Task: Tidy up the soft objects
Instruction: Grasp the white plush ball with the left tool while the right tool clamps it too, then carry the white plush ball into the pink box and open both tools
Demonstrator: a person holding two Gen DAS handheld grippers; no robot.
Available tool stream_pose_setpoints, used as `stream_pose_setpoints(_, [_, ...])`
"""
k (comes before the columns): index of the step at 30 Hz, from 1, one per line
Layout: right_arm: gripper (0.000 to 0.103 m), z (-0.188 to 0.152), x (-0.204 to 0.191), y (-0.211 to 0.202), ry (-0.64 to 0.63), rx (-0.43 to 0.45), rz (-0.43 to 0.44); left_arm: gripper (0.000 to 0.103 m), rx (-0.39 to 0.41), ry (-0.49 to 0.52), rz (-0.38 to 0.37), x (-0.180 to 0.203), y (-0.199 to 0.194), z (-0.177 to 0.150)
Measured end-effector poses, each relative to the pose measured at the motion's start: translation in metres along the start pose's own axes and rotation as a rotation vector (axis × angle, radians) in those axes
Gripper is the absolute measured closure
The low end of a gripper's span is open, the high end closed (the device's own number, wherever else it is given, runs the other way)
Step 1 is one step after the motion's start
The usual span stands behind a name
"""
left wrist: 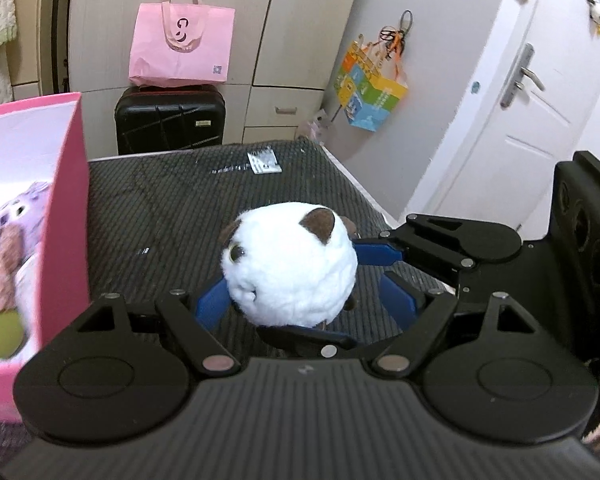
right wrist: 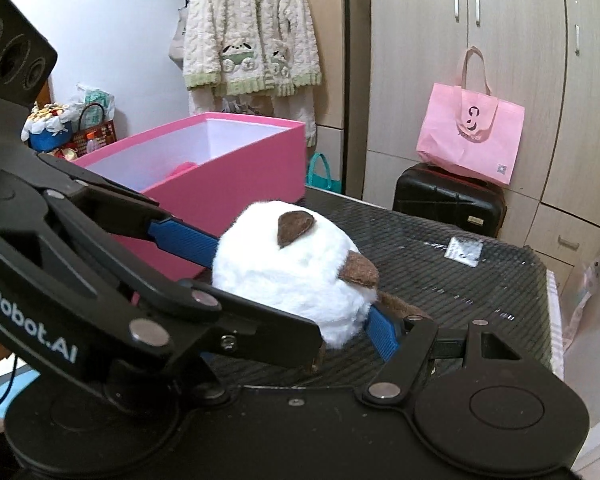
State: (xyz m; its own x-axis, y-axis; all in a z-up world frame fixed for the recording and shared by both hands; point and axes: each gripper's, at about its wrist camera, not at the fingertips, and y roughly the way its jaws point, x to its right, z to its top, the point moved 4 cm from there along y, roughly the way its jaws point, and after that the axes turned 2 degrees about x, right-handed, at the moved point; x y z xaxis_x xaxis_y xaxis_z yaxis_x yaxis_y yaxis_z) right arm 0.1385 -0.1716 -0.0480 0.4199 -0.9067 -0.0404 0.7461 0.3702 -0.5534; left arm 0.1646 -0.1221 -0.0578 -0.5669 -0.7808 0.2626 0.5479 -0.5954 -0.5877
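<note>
At the far left of the left wrist view stood the pink box (left wrist: 66,216), open at the top, with several plush toys (left wrist: 8,232) blurred inside it. It rested on the dark ribbed mat (left wrist: 152,216). Near the middle sat the white plush toy (left wrist: 290,266), round, with brown ears and a dark eye turned toward the box. The left gripper (left wrist: 306,296) had its blue fingers (left wrist: 214,300) spread on either side of the toy; the left one touched its fur, while the right one stood a little apart, so the jaws looked open and not clamped. From the right came the right gripper (left wrist: 360,292), one blue finger reaching the toy's far side and another passing under it. In the right wrist view the pink box (right wrist: 228,160) again lay to the left, then the white plush toy (right wrist: 296,272) pressed between the right gripper's (right wrist: 296,284) blue pads (right wrist: 184,240), which closed on it from both sides. Farther right on the mat (right wrist: 440,280) lay a small silver packet (right wrist: 464,250), and beyond it a black suitcase (right wrist: 448,196) carried a pink tote bag (right wrist: 472,140).
</note>
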Motion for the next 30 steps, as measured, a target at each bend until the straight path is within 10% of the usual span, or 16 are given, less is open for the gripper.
stream_pose_setpoints(15, [0.026, 0.017, -0.108, -0.029, 0.028, -0.014, 0.082, 0.022, 0.004, -0.015, -0.003, -0.029, -0.115, -0.032])
stream_pose_setpoints(30, [0.026, 0.124, -0.138, 0.012, -0.015, 0.156, 0.171, 0.022, 0.268, -0.045, 0.109, -0.1, -0.176, 0.034])
